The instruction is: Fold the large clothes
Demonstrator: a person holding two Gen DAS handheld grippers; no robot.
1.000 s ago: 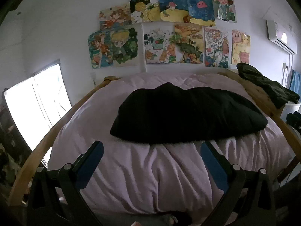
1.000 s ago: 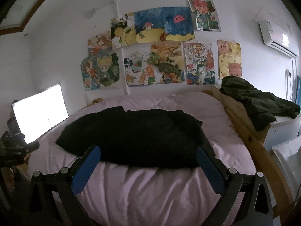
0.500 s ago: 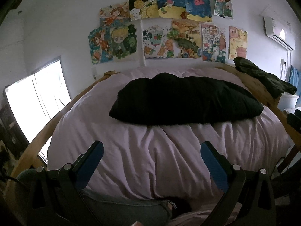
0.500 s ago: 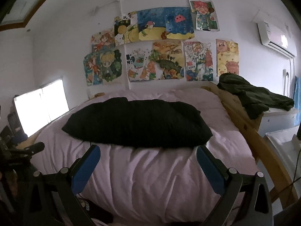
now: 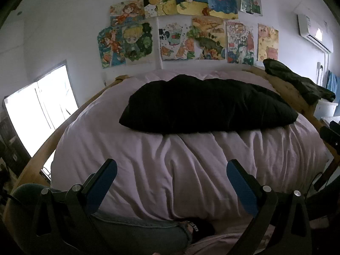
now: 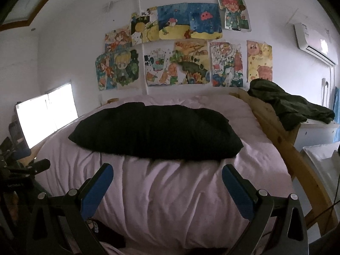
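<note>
A black garment [image 5: 204, 106] lies folded in a wide flat bundle across the middle of a bed with a pale pink duvet [image 5: 180, 165]. It also shows in the right wrist view [image 6: 157, 131] on the duvet [image 6: 180, 191]. My left gripper [image 5: 172, 170] is open and empty, held off the near end of the bed, well short of the garment. My right gripper [image 6: 166, 173] is open and empty, also back from the garment above the near end of the bed.
A wooden bed frame [image 6: 274, 127] runs along the right side with a dark green garment [image 6: 289, 108] draped over it. A bright window [image 5: 40, 108] is at the left. Drawings [image 6: 182, 48] cover the far wall. My jeans leg [image 5: 131, 231] shows below the left gripper.
Both grippers have drawn back from the bed, so the black garment sits farther away. Both stay open. The garment has not moved.
</note>
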